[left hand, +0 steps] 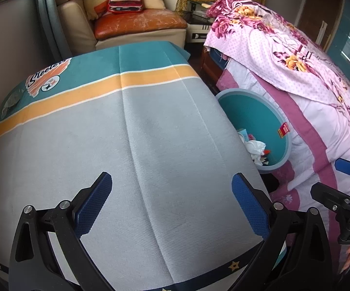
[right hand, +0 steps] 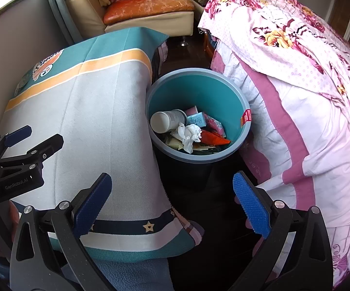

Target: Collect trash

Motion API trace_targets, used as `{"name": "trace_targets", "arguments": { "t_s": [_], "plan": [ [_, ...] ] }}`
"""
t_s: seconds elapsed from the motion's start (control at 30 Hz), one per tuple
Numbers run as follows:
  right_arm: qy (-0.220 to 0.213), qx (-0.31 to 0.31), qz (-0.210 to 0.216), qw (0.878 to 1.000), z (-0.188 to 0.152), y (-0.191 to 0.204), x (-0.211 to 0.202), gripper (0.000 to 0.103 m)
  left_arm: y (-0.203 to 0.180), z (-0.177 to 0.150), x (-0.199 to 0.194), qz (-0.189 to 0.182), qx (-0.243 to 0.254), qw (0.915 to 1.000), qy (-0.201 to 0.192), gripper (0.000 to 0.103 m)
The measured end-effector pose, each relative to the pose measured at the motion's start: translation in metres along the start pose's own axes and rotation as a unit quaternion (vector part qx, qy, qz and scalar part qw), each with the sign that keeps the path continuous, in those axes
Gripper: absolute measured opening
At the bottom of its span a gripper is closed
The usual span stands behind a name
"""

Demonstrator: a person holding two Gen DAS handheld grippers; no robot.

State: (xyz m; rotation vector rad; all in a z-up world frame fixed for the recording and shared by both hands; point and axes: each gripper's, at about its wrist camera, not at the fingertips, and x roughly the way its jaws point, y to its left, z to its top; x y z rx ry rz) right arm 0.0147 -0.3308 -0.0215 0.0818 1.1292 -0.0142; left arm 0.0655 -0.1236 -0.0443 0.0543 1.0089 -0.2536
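Though half-hidden by the tablecloth (left hand: 138, 145) — bin (left hand: 283, 156), crumpled tissue (left hand: 255, 146).

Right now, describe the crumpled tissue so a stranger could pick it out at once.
Find the round teal bin standing on the floor between the cloth-covered table and the floral bed. Among the litter inside lies the crumpled tissue, just below a white bottle on its side. It is the only soft, wrinkled white wad; its neighbours are coloured packets.

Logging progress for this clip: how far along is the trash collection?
Looks nearly or fully done. The bin already holds a crumpled tissue, a white bottle and wrappers. Both tools, left and right, are open and empty. No loose trash shows on the tablecloth.
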Motion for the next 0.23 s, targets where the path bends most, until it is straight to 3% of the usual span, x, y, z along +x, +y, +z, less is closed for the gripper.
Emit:
{"name": "trace_targets", "arguments": {
  "t_s": [0.23],
  "plan": [
    [-0.001,0.001,-0.003,1.000,0.0006,-0.0013,0.0010,0.096,0.0001,-0.0013,0.0026,-0.002,-0.005,1.0000,0.004,0.099]
  ]
}}
